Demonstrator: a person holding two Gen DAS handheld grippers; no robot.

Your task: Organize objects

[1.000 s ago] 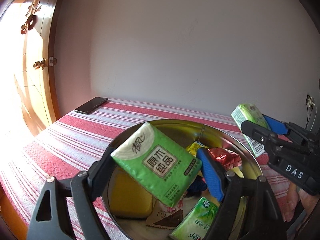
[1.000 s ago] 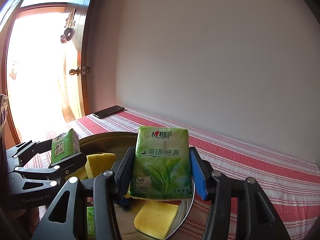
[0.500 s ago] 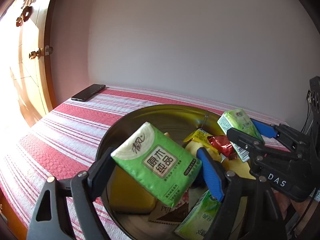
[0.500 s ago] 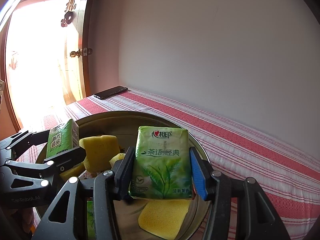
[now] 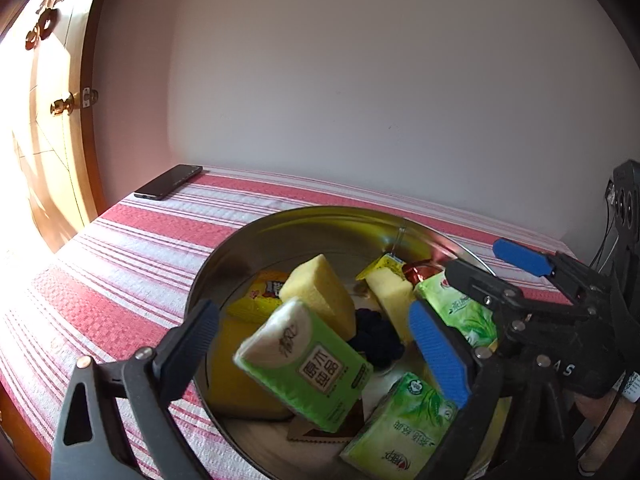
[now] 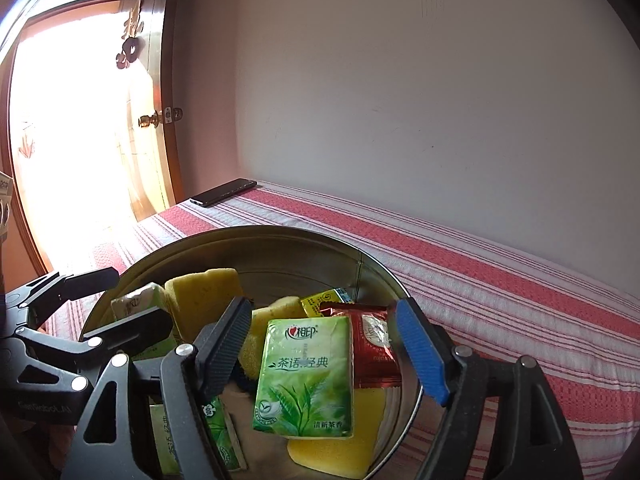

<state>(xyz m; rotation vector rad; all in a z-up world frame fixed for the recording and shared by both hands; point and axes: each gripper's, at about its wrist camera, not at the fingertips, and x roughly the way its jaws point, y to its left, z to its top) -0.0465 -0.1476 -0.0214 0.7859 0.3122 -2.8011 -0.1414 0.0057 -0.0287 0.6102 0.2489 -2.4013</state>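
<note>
Left gripper [image 5: 316,350]: fingers just spread, the bright-green tissue pack [image 5: 306,364] loose between them, long axis slanting down-right over the metal bowl [image 5: 256,236]. Right gripper [image 6: 324,346]: fingers likewise just spread, the tea-leaf tissue pack [image 6: 306,376] upright, untouched, above the bowl.

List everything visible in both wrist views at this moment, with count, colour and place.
metal bowl: one, silver, on the striped cloth.
tissue packs: four, green; one between the left jaws, one between the right jaws, untouched by the pads, two more in the bowl.
sponges: several, yellow, in the bowl.
red sachet: one, in the bowl.
yellow sachets: two, in the bowl.
dark blue object: one, bowl centre.
phone: one, black, far cloth corner.
cloth: red-white stripes.
door: brown, left.
left gripper: just opened.
right gripper: just opened.
</note>
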